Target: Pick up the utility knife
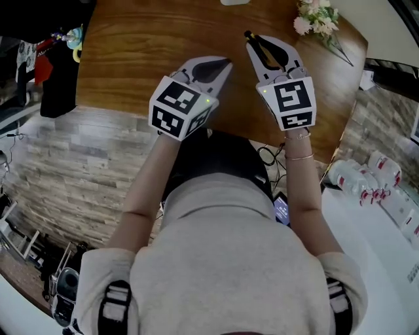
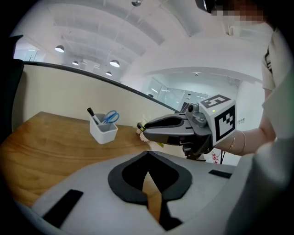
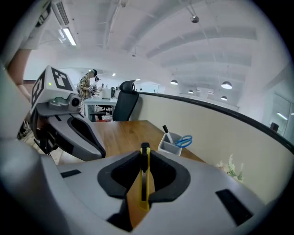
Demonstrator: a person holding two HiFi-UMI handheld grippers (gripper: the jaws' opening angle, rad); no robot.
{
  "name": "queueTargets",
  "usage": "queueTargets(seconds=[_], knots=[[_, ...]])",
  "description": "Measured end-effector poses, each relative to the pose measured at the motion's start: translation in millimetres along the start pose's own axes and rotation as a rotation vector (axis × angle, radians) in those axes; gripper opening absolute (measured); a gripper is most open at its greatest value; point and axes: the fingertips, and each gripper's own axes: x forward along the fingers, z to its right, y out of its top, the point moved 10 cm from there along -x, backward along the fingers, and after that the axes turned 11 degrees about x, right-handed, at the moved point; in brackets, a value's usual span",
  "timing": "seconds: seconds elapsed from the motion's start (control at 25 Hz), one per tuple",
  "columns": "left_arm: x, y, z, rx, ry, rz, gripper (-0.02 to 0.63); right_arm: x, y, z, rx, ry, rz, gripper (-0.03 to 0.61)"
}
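Utility knife, yellow-bodied with a black end, clamped edge-on between the two dark pads of the right gripper, its black end jutting just past the jaw tips; the knife is carried in the air above the wooden table and touches nothing else. In the head view the right gripper sits above the near part of the table, pointing away from the person, with its marker cube facing the camera and a thin bracelet on the wrist behind it. The left gripper is held just beside the right one, apart from it; its jaw tips meet with nothing between them, and only a narrow wedge of table surface shows below the closed tips. Its own marker cube is tilted toward the person's left. Further along the table stands a white pen holder containing blue-handled scissors and a black marker, and a small spray of pale flowers lies near the far right edge. A dark office chair stands beyond the table's end
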Motion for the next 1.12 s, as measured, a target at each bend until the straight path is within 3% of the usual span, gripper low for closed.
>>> queueTargets(seconds=[0.36, 0.64, 1.12], knots=[[-15.7, 37.9, 6.7, 0.059, -0.021, 0.090, 0.017, -33.6, 43.4, -5.1, -0.004, -0.056, 0.140, 0.078], [-24.7, 67.6, 9.7, 0.120, 0.011, 0.151, 0.017, -63.2, 72.6, -6.8, -0.001, -0.103, 0.252, 0.078], [-33.5, 119.2, 21.8, 0.228, -0.002, 0.232, 0.015, -107.2, 95.8, -4.4, 0.008, -0.153, 0.401, 0.078]])
